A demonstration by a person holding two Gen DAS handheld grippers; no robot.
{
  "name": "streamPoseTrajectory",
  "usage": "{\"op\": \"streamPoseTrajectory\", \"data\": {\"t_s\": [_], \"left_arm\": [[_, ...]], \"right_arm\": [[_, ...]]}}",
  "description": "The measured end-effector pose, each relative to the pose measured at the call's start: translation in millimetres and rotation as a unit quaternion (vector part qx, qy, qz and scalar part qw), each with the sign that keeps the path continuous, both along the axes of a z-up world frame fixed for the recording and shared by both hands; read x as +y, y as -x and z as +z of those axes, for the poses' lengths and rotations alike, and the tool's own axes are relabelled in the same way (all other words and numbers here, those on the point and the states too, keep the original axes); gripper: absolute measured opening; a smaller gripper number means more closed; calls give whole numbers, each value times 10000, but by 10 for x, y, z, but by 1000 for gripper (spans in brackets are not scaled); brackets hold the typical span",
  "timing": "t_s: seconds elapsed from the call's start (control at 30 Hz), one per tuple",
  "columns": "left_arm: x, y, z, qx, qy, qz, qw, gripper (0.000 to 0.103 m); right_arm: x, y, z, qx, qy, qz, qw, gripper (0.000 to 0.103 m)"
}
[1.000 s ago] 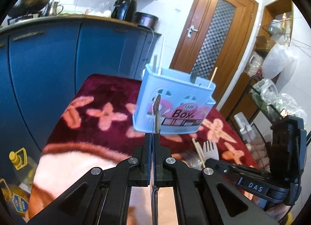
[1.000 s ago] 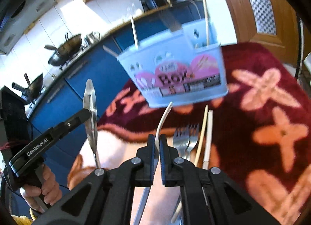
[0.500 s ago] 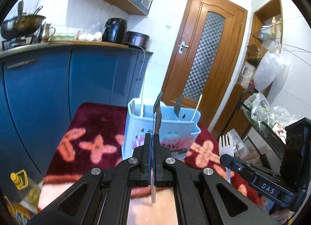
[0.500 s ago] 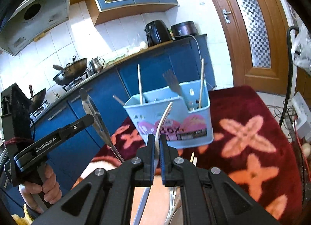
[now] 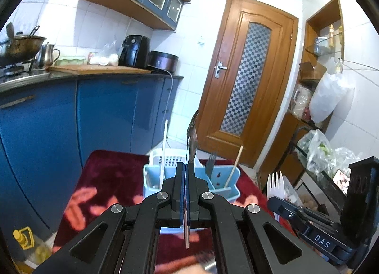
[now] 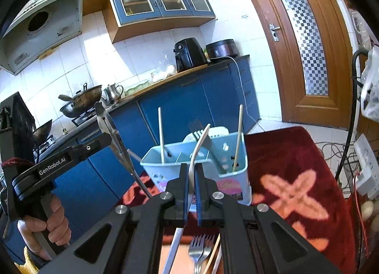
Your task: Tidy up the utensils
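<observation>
Black and clenched, the left hand-held gripper [image 5: 186, 193] fills the lower half of the left wrist view, its jaws pressed on the thin handle of a metal spoon [image 5: 192, 139] seen edge-on, bowl end up and handle tip poking out below the jaws. Beyond it, a pale blue plastic utensil holder [image 5: 233, 192] stands on a dark red floral-patterned cloth [image 5: 106, 170] covering the bench. Inside the holder stand a white chopstick [image 5: 163, 153] at the left, a dark metal fork [image 5: 210, 164] with tines up, and a light wooden chopstick [image 5: 234, 167] leaning at the right. At the lower right, the right hand-held gripper [image 5: 276, 199] holds a white plastic fork [image 5: 275, 185] upright, tines up, beside the holder.

From the right wrist view, the right hand-held gripper [image 6: 191, 186] is clenched on the curved white plastic fork [image 6: 199, 148], whose handle runs down between the jaws. The blue holder [image 6: 239, 172] sits just behind, holding the white chopstick [image 6: 161, 134], the dark fork [image 6: 201, 138] and the wooden chopstick [image 6: 238, 136]. At the left, a person's hand [image 6: 51, 229] grips the left hand-held gripper [image 6: 107, 138], which carries the metal spoon [image 6: 113, 136] tilted, bowl upward. Two metal forks [image 6: 200, 248] and a wooden chopstick [image 6: 213, 252] lie on the bench at the bottom edge.
</observation>
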State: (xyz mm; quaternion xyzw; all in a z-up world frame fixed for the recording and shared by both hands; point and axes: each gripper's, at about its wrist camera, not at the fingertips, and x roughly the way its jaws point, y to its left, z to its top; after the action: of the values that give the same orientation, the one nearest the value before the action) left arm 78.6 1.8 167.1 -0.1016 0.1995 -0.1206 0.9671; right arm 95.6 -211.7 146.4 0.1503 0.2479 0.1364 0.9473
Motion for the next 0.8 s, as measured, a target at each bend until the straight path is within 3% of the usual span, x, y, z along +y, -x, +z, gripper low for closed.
{"op": "streamPoseTrajectory", "data": {"t_s": [0.8], "left_arm": [[13, -484, 589, -762, -183, 335, 9964, 0]], "right_arm": [[-142, -530, 179, -397, 281, -229, 9986, 6]]}}
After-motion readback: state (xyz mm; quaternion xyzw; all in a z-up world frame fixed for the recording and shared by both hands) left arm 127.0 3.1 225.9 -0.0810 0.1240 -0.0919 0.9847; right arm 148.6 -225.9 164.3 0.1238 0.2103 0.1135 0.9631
